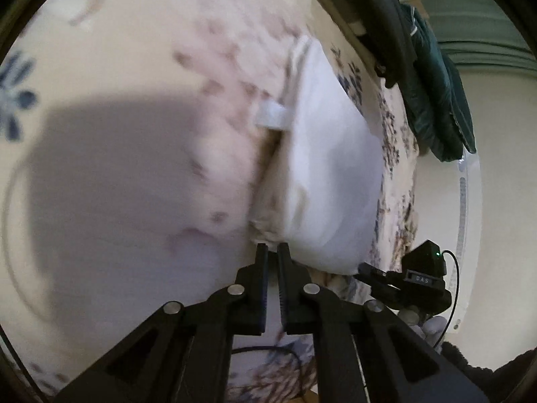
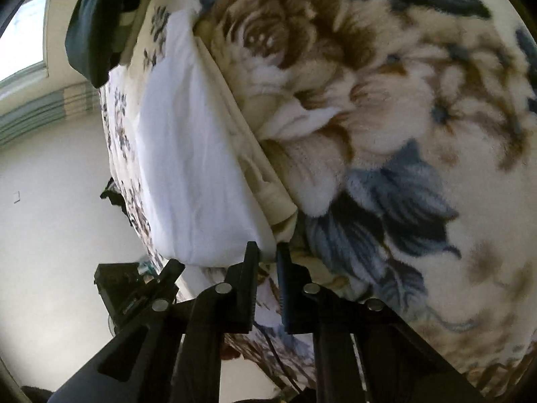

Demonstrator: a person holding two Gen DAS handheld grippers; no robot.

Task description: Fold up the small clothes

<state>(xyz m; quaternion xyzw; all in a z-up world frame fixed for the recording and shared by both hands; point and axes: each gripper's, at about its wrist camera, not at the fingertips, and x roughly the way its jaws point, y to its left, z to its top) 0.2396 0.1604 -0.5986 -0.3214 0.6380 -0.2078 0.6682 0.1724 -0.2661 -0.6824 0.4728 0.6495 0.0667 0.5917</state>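
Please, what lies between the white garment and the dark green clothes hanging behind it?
In the left wrist view, a strip of floral blanket separates the white garment from the dark green clothes; nothing else lies there. The right wrist view agrees.

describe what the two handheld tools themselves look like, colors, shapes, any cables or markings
Both tools are matte black plastic. The left tool and the right tool each have two narrow, straight fingers with ribbed inner faces, carried on angular linkage arms pinned with round silver rivets. Seen from the left wrist, the right tool's body carries a small green light, a label reading DAS, and a thin black cable.
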